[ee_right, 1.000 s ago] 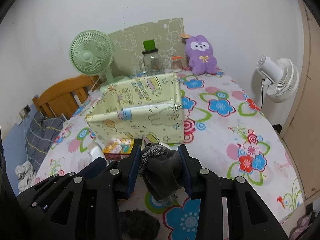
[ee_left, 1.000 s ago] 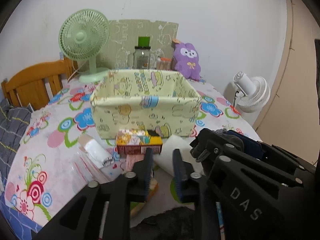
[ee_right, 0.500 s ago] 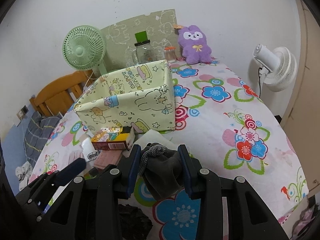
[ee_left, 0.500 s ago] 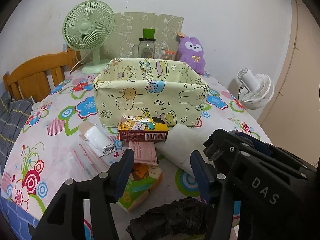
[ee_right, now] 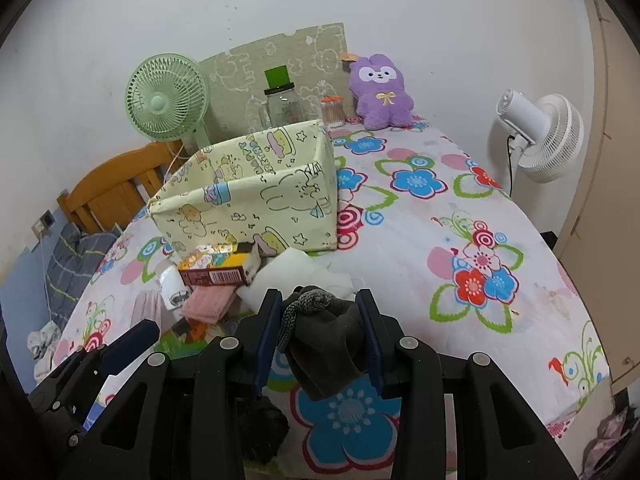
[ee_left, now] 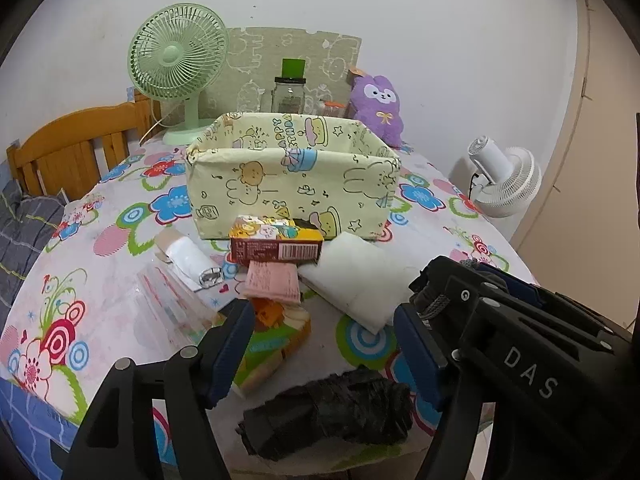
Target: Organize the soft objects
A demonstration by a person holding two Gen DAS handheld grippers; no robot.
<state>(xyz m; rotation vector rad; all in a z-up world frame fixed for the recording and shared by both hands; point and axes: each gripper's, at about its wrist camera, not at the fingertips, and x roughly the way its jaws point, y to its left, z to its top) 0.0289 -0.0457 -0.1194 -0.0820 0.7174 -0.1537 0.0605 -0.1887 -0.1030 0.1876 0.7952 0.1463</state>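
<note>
A pale yellow fabric bin with cartoon prints stands mid-table; it also shows in the right wrist view. My right gripper is shut on a dark grey sock, held above the table near its front. My left gripper is open and empty, above a black rolled cloth at the table's front edge. A white folded cloth lies in front of the bin. A pink cloth lies beside it.
A cartoon snack box leans at the bin's front. A white roll and flat packets lie at front left. A green fan, jar and purple plush stand at the back. A white fan stands off the right edge.
My left gripper has opened wide and pulled back toward the front edge, bringing the black cloth into view. My right gripper has kept hold of the grey sock and drifted slightly back.
</note>
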